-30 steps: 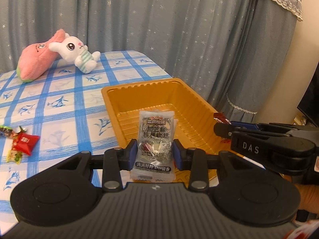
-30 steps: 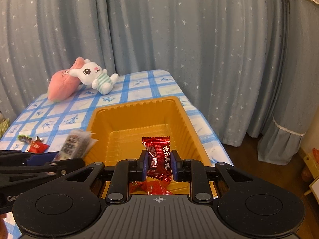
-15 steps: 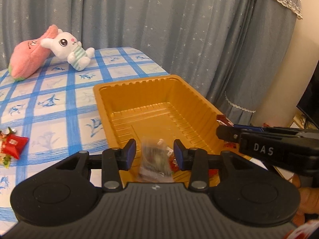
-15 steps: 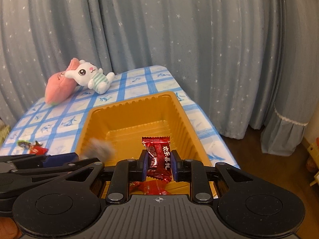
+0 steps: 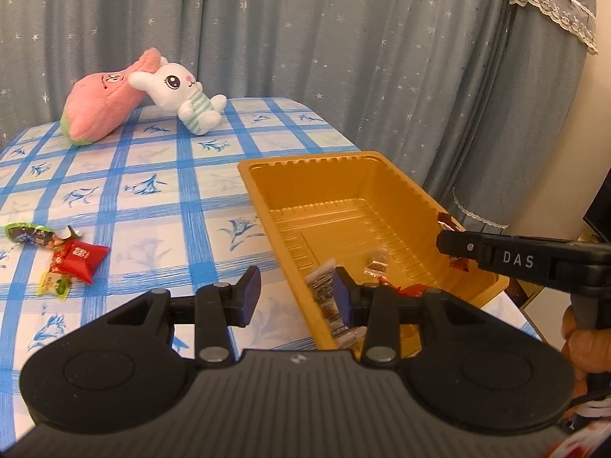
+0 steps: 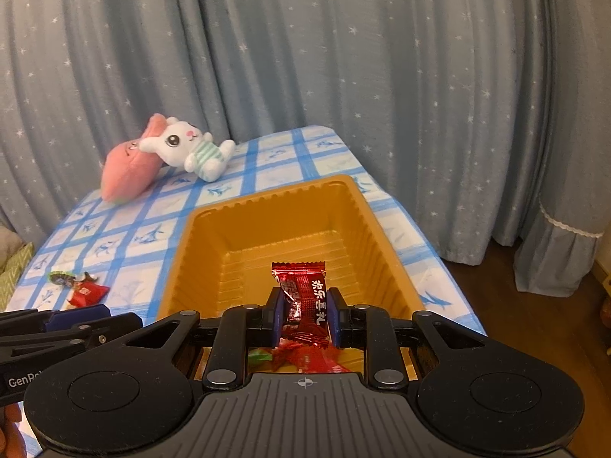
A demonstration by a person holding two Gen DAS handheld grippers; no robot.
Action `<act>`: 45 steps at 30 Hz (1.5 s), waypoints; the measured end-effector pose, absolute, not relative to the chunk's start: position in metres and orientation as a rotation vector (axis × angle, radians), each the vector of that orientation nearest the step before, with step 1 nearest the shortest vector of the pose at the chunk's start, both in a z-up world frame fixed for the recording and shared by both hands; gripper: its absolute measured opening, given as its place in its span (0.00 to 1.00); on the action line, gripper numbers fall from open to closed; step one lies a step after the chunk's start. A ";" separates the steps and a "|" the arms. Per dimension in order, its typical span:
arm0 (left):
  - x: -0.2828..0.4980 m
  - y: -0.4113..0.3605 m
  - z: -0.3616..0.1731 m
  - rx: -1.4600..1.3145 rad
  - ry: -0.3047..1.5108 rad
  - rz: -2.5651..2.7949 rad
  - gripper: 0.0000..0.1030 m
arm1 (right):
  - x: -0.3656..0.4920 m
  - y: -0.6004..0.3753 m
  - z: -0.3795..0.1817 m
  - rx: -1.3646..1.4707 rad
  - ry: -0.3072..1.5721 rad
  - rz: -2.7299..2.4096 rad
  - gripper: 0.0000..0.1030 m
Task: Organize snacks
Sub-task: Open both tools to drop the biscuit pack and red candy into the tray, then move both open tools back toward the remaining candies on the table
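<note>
Your left gripper [image 5: 296, 292] is spread with nothing between its pads, hanging over the near left wall of the orange tray [image 5: 263, 198]. Your right gripper [image 6: 304, 316] is pinching a red candy [image 6: 303, 299] above the tray's near end. A clear snack packet [image 5: 324, 299] and several small sweets lie in the tray's near part. More loose candies [image 5: 74, 259] sit on the checked tablecloth [image 5: 152, 206], left of the tray.

Left wrist camera behind its claw [image 5: 296, 293], angled down over the worktop [image 5: 160, 206], right wrist camera behind its claw [image 6: 304, 316], close above the tray [image 6: 374, 221], both sharing tray [image 5: 263, 191] and plush toys [image 5: 145, 99].
</note>
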State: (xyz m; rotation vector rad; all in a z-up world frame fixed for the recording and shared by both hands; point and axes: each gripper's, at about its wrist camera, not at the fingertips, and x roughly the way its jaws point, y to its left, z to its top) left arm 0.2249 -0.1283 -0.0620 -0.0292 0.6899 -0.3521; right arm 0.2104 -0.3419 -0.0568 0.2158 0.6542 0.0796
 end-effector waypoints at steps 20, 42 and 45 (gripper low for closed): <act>0.207 -0.086 -0.063 -0.021 0.696 -0.280 0.39 | 0.207 -0.335 -0.049 0.273 0.611 0.094 0.65; 0.187 0.018 -0.056 0.023 0.686 -0.102 0.49 | 0.205 -0.252 -0.042 0.120 0.576 0.279 0.65; 0.187 0.032 -0.058 0.037 0.689 -0.078 0.49 | 0.206 -0.237 -0.041 0.105 0.570 0.306 0.65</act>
